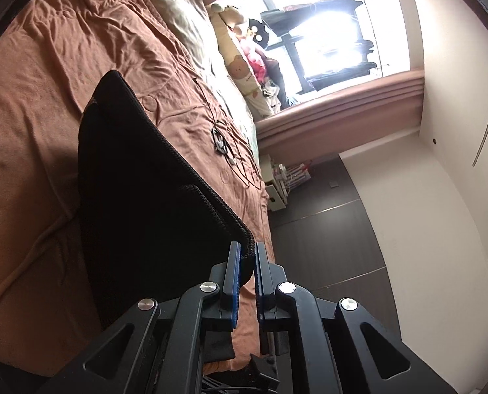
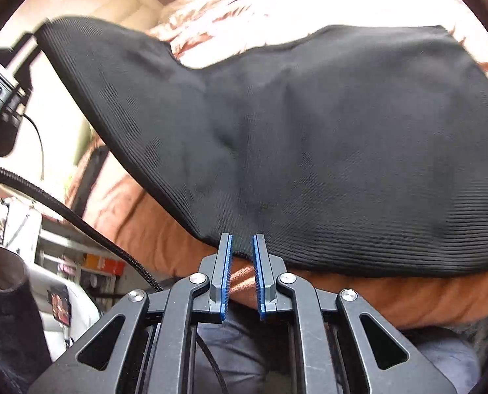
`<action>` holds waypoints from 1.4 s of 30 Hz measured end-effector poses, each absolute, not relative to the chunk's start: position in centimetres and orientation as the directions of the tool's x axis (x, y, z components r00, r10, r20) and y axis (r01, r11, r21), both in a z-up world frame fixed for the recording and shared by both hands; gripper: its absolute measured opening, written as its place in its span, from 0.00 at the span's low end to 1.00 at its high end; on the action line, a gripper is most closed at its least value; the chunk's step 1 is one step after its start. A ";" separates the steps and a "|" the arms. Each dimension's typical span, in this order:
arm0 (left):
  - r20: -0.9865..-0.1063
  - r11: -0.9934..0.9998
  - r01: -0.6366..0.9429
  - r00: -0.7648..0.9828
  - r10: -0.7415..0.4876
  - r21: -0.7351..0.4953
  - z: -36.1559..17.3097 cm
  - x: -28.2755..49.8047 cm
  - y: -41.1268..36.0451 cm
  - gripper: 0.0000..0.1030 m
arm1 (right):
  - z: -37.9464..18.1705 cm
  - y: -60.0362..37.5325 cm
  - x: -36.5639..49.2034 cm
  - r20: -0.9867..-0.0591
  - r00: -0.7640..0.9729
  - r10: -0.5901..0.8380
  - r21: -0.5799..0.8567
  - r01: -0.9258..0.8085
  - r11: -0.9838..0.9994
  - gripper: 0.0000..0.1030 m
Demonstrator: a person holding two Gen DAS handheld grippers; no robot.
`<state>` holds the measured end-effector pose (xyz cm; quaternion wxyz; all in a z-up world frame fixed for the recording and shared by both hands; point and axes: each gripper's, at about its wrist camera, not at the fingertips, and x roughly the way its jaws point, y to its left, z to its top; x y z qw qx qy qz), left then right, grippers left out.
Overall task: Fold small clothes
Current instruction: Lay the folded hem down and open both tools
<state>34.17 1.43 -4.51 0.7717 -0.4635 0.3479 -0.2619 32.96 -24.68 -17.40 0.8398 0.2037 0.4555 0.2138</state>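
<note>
Now, garment: a black ribbed garment (image 2: 326,138) is held up and stretched over the bed (image 1: 40,124), filling the middle of the right wrist view.
Left tongs: the left tongs (image 1: 248,252) are almost closed on one corner at the lower centre of the left view, so that this edge is kept raised.
Right tongs: the right tongs (image 2: 242,241) are pinched on the hem, lower centre, a thin gap remaining.
Reason: two corners are probably gripped to keep the cloth taut for a clean fold.
Bed: an orange sheet is spread below; a cable (image 1: 224,144) lies on it, apart.
</note>
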 end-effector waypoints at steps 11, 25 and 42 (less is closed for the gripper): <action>-0.302 0.431 0.144 0.520 -0.799 -0.891 -3.8 35.4 -6.3 0.07 | -10.9 -33.6 27.8 -0.561 0.715 0.417 0.514 -0.094 0.852 0.67; -0.357 0.427 0.152 0.344 -0.868 -0.891 -6.8 37.1 -17.2 0.07 | -12.2 -37.5 22.7 -0.578 0.746 0.332 0.540 0.044 0.840 0.67; -0.640 0.697 0.165 0.295 -0.710 -0.698 -10.4 36.8 -15.7 0.62 | -15.6 -41.5 26.2 -0.561 0.695 0.451 0.664 0.052 0.746 0.67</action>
